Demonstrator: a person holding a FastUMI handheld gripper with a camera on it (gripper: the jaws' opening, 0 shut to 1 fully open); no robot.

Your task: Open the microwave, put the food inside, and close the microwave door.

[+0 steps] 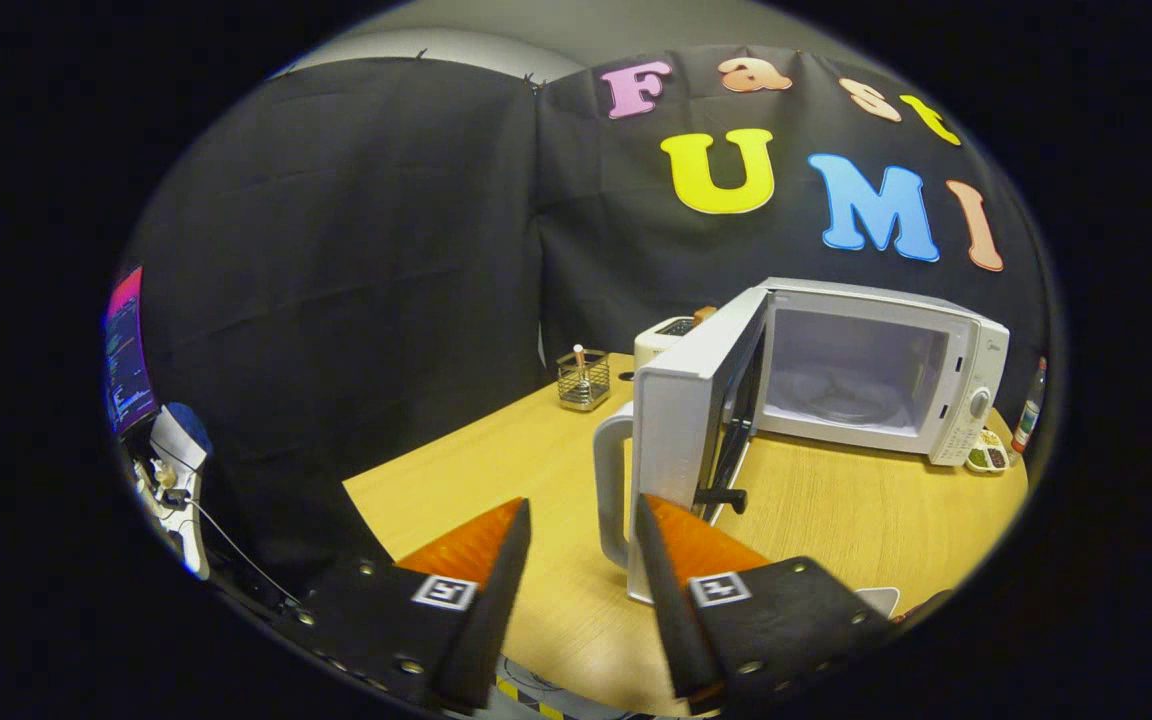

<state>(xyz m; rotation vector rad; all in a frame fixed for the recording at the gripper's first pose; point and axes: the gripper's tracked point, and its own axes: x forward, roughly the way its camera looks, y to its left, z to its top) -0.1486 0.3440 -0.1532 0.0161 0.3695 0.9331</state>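
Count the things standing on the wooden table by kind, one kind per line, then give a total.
Microwave, door open: 1
Toaster: 1
Wire basket: 1
Bottle: 1
Snack dish: 1
Total: 5
The gripper is open, holding nothing, just short of the door handle.

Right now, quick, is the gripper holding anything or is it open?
Gripper: open, holding nothing; the microwave door's handle sits just ahead of its fingers, untouched.
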